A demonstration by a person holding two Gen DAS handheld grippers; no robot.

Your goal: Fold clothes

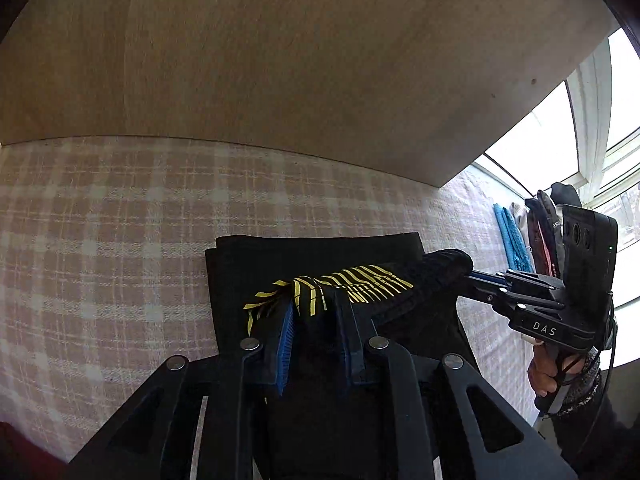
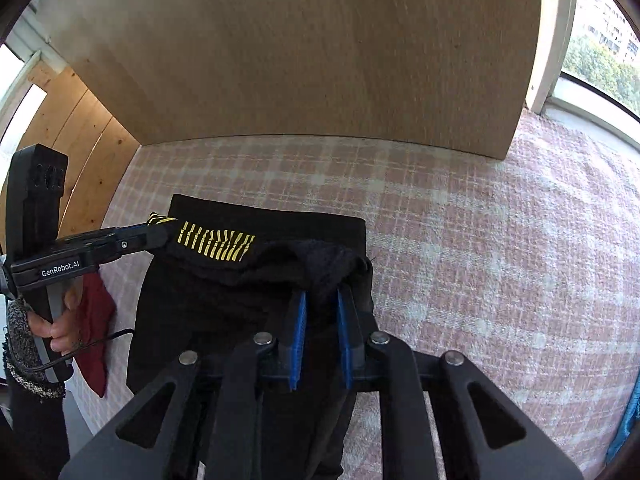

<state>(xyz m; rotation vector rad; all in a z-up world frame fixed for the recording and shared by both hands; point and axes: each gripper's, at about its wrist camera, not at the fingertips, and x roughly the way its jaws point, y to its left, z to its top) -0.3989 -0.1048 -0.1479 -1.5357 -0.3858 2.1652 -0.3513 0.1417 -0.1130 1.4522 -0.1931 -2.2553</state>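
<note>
Black garment held up by its near edge over the checked bed cover.

It is pinched at one end by the left gripper and at the other by the right gripper, both closed on cloth. The edge should be kept level and taut. Folded clothes are seen toward the right edge, a red cloth toward the left; nothing is in the way.

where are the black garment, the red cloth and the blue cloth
black garment (image 2: 224, 312): right wrist view, on its flat dark body below the yellow print.
red cloth (image 2: 94, 344): right wrist view, on its middle, beside the hand.
blue cloth (image 1: 512, 240): left wrist view, on its middle, near the window.
</note>
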